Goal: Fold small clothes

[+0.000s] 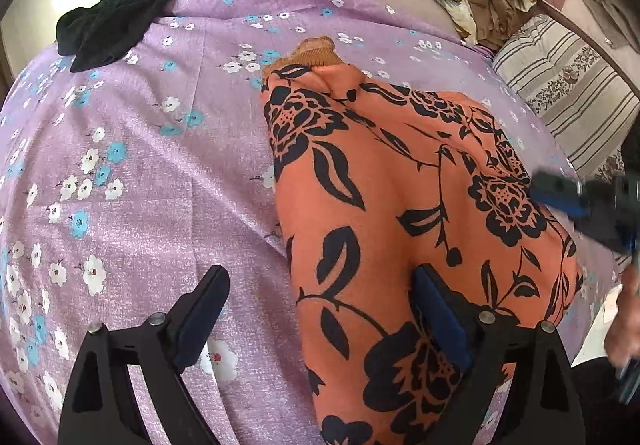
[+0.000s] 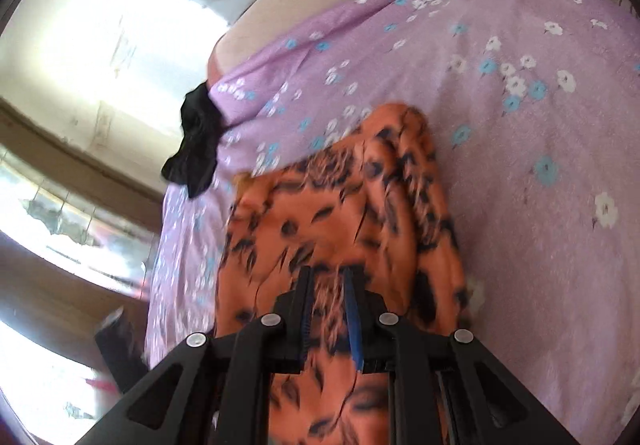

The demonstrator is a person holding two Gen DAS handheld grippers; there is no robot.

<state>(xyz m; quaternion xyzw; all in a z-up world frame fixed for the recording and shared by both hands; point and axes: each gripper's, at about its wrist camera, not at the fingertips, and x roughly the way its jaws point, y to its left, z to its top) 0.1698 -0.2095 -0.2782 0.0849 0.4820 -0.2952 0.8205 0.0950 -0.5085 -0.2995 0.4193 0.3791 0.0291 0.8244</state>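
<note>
We've got the orange top [image 1: 400, 205] flat on the purple sheet [image 1: 140, 185], black cloth [image 1: 112, 25] at 11 o'clock, left gripper [image 1: 320, 297] wide open w/ nothing pinched, right gripper [image 2: 329, 285] clamped on the top's fabric.

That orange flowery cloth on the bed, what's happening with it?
A person is folding the orange garment on the purple bedsheet with a hand-held gripper in each hand. The right hand-held gripper is nearly shut, seemingly pinching the cloth. The left hand-held gripper is wide open over the garment's edge, holding nothing. A black garment lies at the bed's far edge.
</note>
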